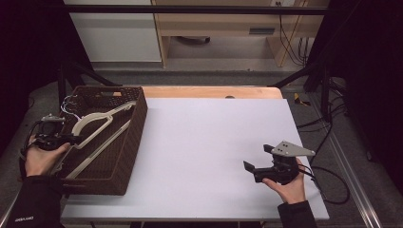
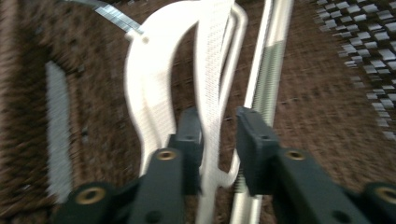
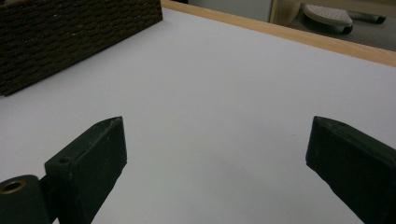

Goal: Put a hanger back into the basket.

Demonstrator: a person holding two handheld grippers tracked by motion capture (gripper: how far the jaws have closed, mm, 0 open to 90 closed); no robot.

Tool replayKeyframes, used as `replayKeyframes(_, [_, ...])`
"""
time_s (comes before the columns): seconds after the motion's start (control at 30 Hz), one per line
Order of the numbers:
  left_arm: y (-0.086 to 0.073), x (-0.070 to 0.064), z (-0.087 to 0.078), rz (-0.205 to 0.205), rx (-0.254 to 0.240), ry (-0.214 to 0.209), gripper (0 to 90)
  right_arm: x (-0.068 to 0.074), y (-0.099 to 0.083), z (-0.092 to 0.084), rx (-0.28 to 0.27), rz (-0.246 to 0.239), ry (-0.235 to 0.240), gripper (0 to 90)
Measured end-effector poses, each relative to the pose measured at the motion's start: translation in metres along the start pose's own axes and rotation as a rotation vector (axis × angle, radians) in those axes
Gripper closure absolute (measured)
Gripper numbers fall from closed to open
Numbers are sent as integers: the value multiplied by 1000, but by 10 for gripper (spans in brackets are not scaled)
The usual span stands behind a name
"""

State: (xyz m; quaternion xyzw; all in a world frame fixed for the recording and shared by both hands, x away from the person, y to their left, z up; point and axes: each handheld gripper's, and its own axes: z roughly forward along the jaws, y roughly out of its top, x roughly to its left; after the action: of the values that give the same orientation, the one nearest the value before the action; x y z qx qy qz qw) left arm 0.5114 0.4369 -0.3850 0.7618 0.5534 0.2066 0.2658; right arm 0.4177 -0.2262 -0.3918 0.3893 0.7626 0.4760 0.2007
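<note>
Left claw (image 1: 71,139) sits at the left wall of the dark woven basket (image 1: 138,124), low inside it, aimed at the white plastic hanger (image 1: 97,124) that lies on the basket floor. In the left gripper view the jaws stand part-way apart with one white bar of the hanger (image 2: 212,93) running up between them; the left pad looks close against it, the right pad shows a gap, so I read this claw as released, straddling the bar and not clamping it. The hanger's long axis runs from the near-left of the basket toward its far-right corner, roughly along the line of the jaws, its curved shoulder just left of the claw. Beside it lies a metal rod (image 2: 267,93), parallel and just to the right; blur keeps me from telling whether it belongs to a second hanger. Right claw (image 1: 259,159) rests well apart on the white tabletop (image 1: 214,142), jaws spread wide, nothing between them (image 3: 215,154). The left hand (image 1: 40,159) is plainly the nearer one to the hanger; the right is across the tabletop. Count: one basket, one white hanger certain, one metal rod, two claws. Likely next need: close on the bar squarely, without catching the rod.
</note>
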Motion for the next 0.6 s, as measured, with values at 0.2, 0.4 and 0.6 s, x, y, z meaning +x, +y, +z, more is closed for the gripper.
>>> replayKeyframes(0.2, [-5, 3, -10, -19, -63, 41, 618, 0, 0, 0, -3, 3, -4, 55])
replayKeyframes(0.4, [-3, -4, -27, -20, -157, 32, 552, -1, 0, -2, -7, -1, -3, 54])
replayKeyframes(0.6, [-2, -32, -43, 18, -290, -52, 447, -1, 1, -4, -27, 6, -4, 53])
